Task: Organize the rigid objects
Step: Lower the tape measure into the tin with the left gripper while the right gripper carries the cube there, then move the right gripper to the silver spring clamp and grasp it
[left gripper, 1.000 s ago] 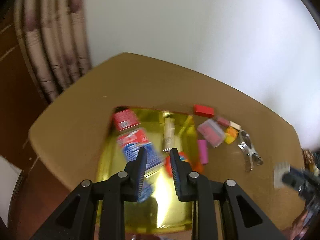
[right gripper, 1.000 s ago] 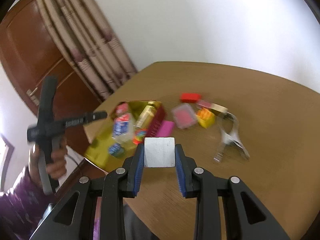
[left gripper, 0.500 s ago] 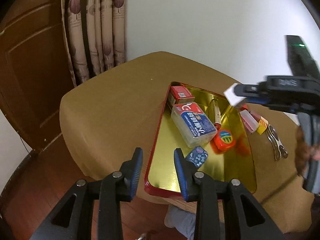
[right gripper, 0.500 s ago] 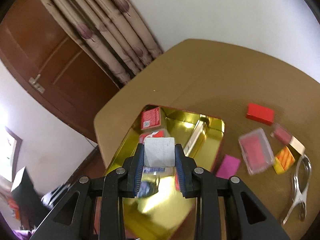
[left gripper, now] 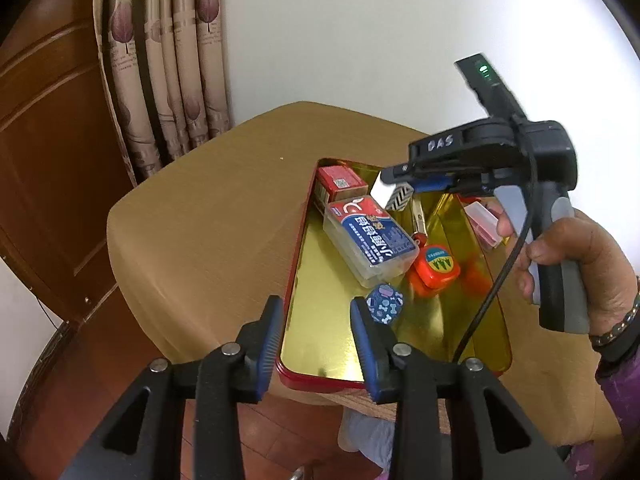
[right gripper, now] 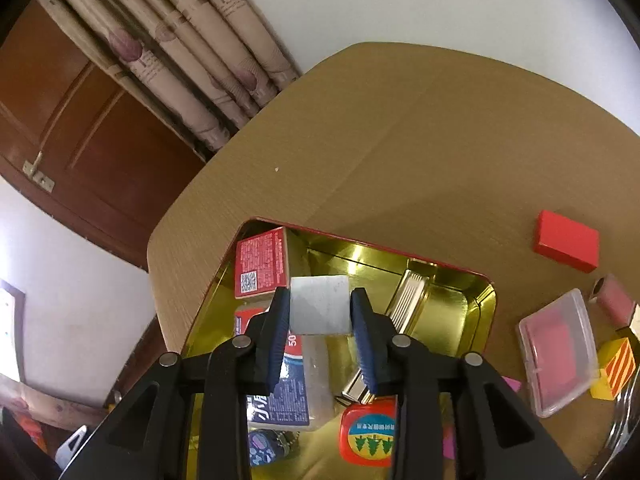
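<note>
The white block [right gripper: 319, 304], carried in from the tabletop's [right gripper: 420, 140] edge, now hangs over the gold tray [right gripper: 460, 300], between the right gripper's [right gripper: 319, 330] just-loosening jaws. The left gripper [left gripper: 316, 344], jaws widening and empty, has shifted to the tray's near rim.

The left wrist view looks steeply down from off the near corner of the tan wooden desk [left gripper: 208, 232] toward the red-rimmed, gold-lined metal tray [left gripper: 320, 336], while the right wrist view hangs close above that tray [right gripper: 472, 300], both sharing its contents and the curtained corner.
</note>
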`<state>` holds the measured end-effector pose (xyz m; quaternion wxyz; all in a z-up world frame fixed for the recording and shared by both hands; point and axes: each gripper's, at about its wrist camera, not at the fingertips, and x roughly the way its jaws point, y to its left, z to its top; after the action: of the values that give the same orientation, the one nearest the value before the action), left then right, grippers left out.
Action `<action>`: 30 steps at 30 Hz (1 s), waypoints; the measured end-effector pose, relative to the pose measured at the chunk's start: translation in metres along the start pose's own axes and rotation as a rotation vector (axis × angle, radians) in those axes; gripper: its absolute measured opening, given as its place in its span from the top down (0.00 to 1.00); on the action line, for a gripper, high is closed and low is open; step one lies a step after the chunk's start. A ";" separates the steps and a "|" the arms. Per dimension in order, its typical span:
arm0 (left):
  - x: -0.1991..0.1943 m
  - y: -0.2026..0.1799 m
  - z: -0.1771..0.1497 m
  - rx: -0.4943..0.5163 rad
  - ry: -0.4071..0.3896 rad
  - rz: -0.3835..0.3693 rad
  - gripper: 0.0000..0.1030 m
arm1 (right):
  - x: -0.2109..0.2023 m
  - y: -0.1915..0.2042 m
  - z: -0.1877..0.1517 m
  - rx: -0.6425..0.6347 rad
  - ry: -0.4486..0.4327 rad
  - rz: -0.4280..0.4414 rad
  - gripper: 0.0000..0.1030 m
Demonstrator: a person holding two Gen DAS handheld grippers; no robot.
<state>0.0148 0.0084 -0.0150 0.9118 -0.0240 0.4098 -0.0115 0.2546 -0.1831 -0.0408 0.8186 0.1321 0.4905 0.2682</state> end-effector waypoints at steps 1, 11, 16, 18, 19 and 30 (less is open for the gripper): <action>0.001 0.001 0.000 -0.004 0.007 -0.001 0.66 | -0.001 0.002 0.002 0.007 -0.015 0.014 0.69; 0.002 -0.002 -0.002 0.005 0.018 0.019 0.65 | -0.133 -0.070 -0.099 0.079 -0.334 -0.282 0.40; 0.004 -0.007 -0.004 0.018 0.026 0.027 0.65 | -0.169 -0.157 -0.176 0.082 -0.280 -0.798 0.36; 0.003 -0.013 -0.005 0.044 0.018 0.027 0.65 | -0.180 -0.191 -0.198 0.115 -0.242 -0.917 0.36; 0.000 -0.019 -0.006 0.062 0.010 0.027 0.65 | -0.183 -0.200 -0.205 0.131 -0.234 -0.950 0.35; -0.021 -0.130 0.011 0.260 0.035 -0.147 0.65 | -0.203 -0.249 -0.223 0.289 -0.231 -0.882 0.03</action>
<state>0.0093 -0.1201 0.0150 0.8966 0.0646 0.4178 -0.1319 0.0603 -0.5135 -0.1193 0.8767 0.0526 0.4379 -0.1923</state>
